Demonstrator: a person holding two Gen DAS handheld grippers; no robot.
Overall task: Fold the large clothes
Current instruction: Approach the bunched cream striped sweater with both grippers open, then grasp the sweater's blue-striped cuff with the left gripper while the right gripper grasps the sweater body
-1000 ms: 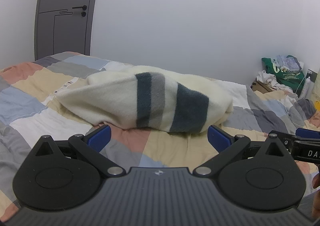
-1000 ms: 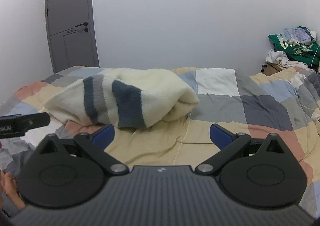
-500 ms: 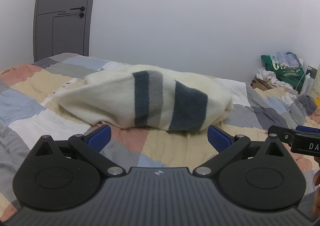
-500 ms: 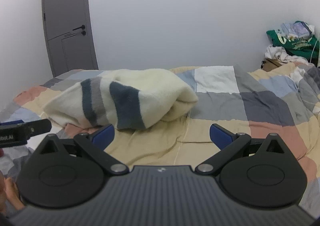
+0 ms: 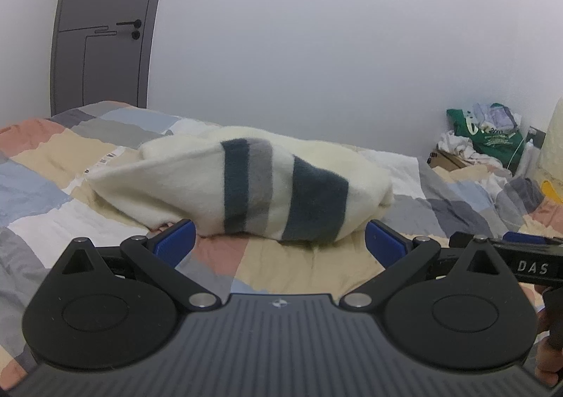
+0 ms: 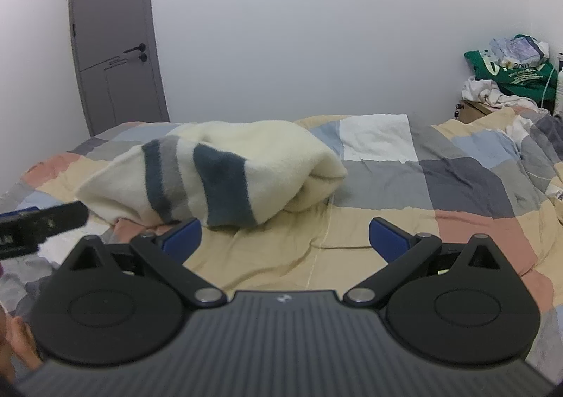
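Observation:
A cream knit garment with dark blue and grey stripes (image 5: 246,186) lies bundled in a folded heap on the patchwork bed; it also shows in the right wrist view (image 6: 218,175). My left gripper (image 5: 279,242) is open and empty, just short of the garment's near edge. My right gripper (image 6: 285,237) is open and empty, in front of the garment's right end and a little to its right. Each gripper's body pokes into the other's view at the side.
The patchwork quilt (image 6: 387,186) covers the bed. A grey door (image 5: 102,27) stands at the back left. A green bag and a pile of clothes (image 6: 506,80) sit on a box at the back right beside rumpled bedding.
Both grippers have risen slightly and tilted, so the garment sits lower in both views. The garment has not moved. Both stay open.

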